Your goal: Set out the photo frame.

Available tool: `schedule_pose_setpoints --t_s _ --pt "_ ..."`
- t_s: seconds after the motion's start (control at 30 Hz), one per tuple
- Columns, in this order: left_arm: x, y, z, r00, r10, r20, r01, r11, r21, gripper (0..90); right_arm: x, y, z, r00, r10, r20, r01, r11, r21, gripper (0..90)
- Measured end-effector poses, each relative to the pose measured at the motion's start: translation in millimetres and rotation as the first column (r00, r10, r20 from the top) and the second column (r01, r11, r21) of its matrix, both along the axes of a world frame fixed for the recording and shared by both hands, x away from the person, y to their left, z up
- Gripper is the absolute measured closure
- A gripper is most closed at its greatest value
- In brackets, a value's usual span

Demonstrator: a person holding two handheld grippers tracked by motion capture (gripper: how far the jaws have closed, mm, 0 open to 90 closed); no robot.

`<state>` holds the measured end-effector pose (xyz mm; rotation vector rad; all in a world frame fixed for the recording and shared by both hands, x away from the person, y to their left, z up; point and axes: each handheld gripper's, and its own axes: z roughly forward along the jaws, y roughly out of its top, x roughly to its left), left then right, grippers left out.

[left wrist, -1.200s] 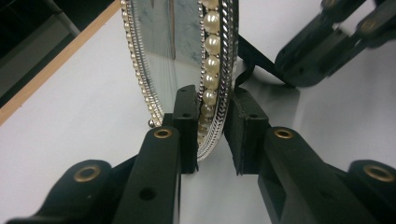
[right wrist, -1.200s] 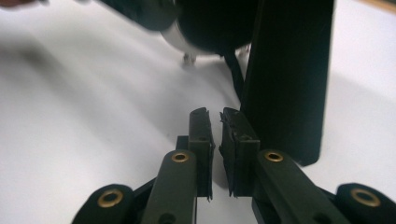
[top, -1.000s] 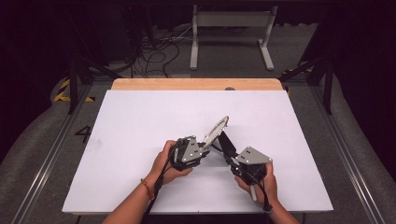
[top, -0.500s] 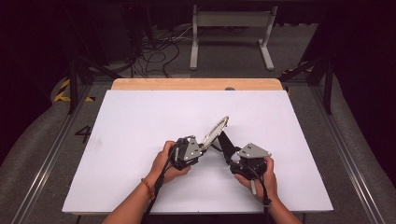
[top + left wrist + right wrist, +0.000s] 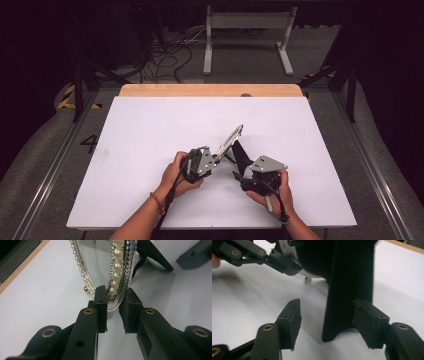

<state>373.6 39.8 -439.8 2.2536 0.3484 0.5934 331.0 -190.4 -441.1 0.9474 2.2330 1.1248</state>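
Right gripper (image 5: 325,320) jaws just opened, letting go of the stand (image 5: 348,287), while left gripper (image 5: 113,307) clamps the mirror (image 5: 100,262) upright near the table's (image 5: 150,130) front edge.

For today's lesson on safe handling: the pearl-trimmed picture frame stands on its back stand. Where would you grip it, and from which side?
Probably grip the picture frame by its rim, edge-on from the side, as the left gripper does: the beaded border is thin enough to fit between the pads, which stay off the glass. The black back stand is a flat leg; the right gripper, just opened, straddles it from behind, apparently without pressing it.
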Motion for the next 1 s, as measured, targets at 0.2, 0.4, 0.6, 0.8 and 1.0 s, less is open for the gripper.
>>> schedule_pose_setpoints --t_s 0.2,0.4,0.6,0.8,1.0 --pt "0.8 -0.6 -1.6 0.9999 -0.006 0.016 0.006 1.0 0.005 76.5 9.3 0.9 -12.0 0.9958 -0.091 0.008 0.091 0.995 -0.034 38.1" --pt "-2.2 -2.6 -0.3 0.9994 -0.001 0.035 0.0 0.9996 0.029 77.5 14.3 -5.6 -15.1 0.991 -0.133 -0.018 0.132 0.991 -0.014 38.1" --pt "-9.6 -9.9 1.9 0.9972 -0.015 0.073 0.009 0.9971 0.076 77.3 13.6 -11.7 -12.7 0.9884 -0.149 -0.029 0.149 0.989 -0.024 37.7" --pt "-16.4 -18.5 5.0 0.9978 -0.009 0.066 0.002 0.9953 0.096 76.3 12.7 -15.2 -10.4 0.9865 -0.161 -0.028 0.16 0.986 -0.047 40.0" --pt "-20.8 -22.5 4.0 0.9989 0.015 0.044 -0.018 0.9979 0.063 75.2 13.5 -18.3 -9.2 0.9849 -0.17 -0.031 0.168 0.984 -0.057 39.8"
